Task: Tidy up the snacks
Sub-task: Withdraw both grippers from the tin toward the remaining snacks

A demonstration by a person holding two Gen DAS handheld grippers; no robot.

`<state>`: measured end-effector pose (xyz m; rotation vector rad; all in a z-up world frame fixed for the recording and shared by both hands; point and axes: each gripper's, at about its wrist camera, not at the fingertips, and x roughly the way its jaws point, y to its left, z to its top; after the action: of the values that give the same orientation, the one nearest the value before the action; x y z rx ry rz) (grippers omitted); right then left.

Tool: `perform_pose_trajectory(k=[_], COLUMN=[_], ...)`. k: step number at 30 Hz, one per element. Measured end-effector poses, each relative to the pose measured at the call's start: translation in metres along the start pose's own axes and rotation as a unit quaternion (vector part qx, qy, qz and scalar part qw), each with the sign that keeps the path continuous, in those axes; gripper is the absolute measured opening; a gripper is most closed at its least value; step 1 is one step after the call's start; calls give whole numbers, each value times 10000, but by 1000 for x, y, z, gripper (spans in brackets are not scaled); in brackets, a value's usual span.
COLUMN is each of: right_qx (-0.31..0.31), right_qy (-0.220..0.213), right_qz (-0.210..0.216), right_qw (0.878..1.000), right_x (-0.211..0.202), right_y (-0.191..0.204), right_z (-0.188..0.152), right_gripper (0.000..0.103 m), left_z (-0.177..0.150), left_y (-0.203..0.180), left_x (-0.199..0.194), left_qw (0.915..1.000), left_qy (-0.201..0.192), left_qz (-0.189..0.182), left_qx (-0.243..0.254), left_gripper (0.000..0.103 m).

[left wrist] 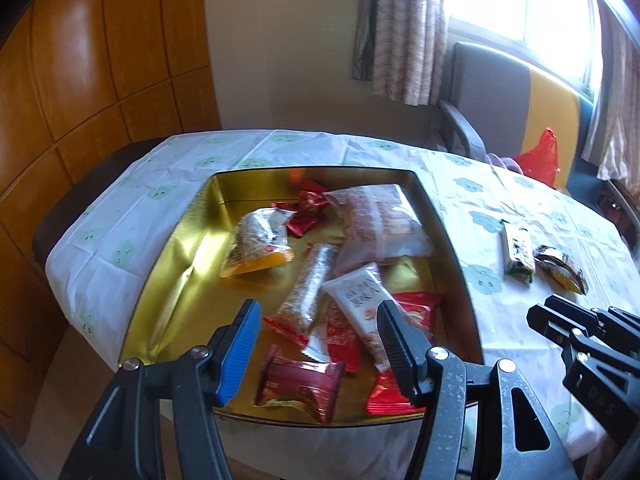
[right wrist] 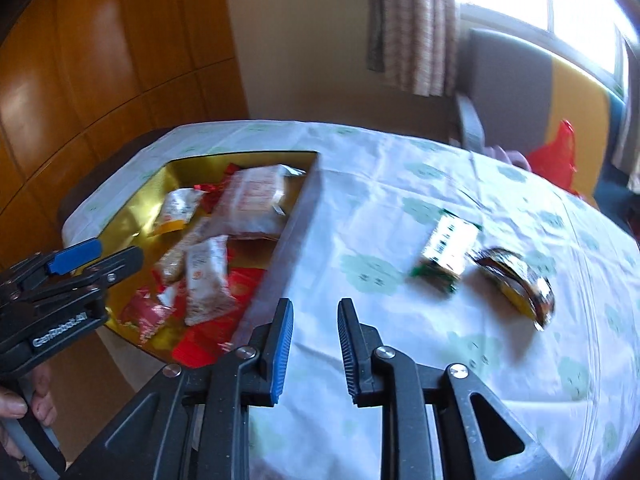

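Observation:
An open box with a gold lining [left wrist: 176,264] sits on the tablecloth and holds several wrapped snacks, among them a white packet [left wrist: 360,300] and a dark red one [left wrist: 298,384]. My left gripper [left wrist: 318,320] hovers over the box's near end, open, with nothing gripped. To the right of the box, two loose snacks lie on the cloth: a green and white packet [right wrist: 448,256] and a dark, yellow-edged packet [right wrist: 520,280]. My right gripper [right wrist: 315,316] is over bare cloth beside the box's grey wall [right wrist: 296,224]. Its jaws stand a little apart and hold nothing.
The table [right wrist: 400,184] has a white cloth with green prints. A chair [left wrist: 492,92] with a grey and yellow back stands behind the table, with a red bag [left wrist: 540,156] on it. Wooden panelling [left wrist: 80,80] fills the left. A hand [right wrist: 24,396] holds the left gripper's handle.

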<state>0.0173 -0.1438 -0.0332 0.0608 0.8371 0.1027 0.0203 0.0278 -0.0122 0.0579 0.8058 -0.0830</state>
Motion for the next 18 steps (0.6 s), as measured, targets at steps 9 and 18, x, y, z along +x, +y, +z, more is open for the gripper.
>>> perform_pose_trajectory(k=[9,18], right_qx=[401,985], right_qy=[35,326], right_qz=[-354,-969], right_qw=[9986,9899], right_x=[-6,-7], right_y=[-41,-99], right_z=[-14,-45], right_gripper=[27,27], left_z=[2,14], left_y=[-36,-98], left_x=[-3,-2], left_qw=[9976,9841], left_qy=[43,161], left_qz=[-395,-1104], left_qx=[561,1384], left_gripper=[61,61])
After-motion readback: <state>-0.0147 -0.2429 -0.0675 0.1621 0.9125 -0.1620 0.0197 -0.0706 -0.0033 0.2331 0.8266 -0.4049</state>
